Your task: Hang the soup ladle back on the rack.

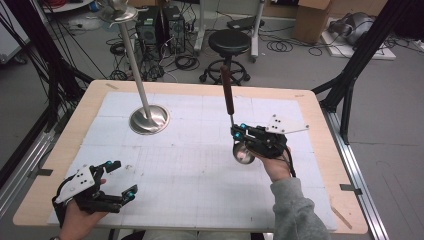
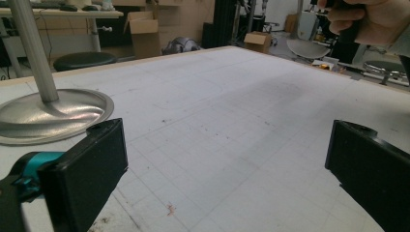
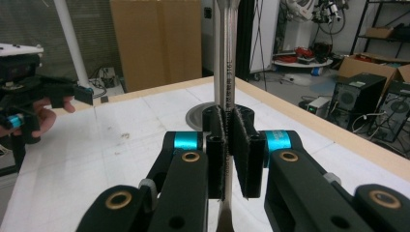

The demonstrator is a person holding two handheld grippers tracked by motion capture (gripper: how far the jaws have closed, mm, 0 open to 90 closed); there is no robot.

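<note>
A metal ladle with a brown handle (image 1: pixel 227 92) stands nearly upright over the middle right of the white mat, its round bowl (image 1: pixel 243 154) at the bottom. My right gripper (image 1: pixel 241 133) is shut on its thin steel shaft (image 3: pixel 226 72) just above the bowl; in the right gripper view the two pads (image 3: pixel 216 145) press on the shaft from both sides. My left gripper (image 1: pixel 122 178) rests near the table's front left corner. Its jaws stand wide open with nothing between them, and the left gripper (image 2: pixel 232 169) faces bare mat.
A steel stand with a round base (image 1: pixel 149 120) and a tall pole rises at the back left of the mat (image 1: pixel 200 175); its base (image 2: pixel 53 113) lies just ahead of my left gripper. Beyond the table's wooden edge are a black stool (image 1: pixel 229 42), cables and boxes.
</note>
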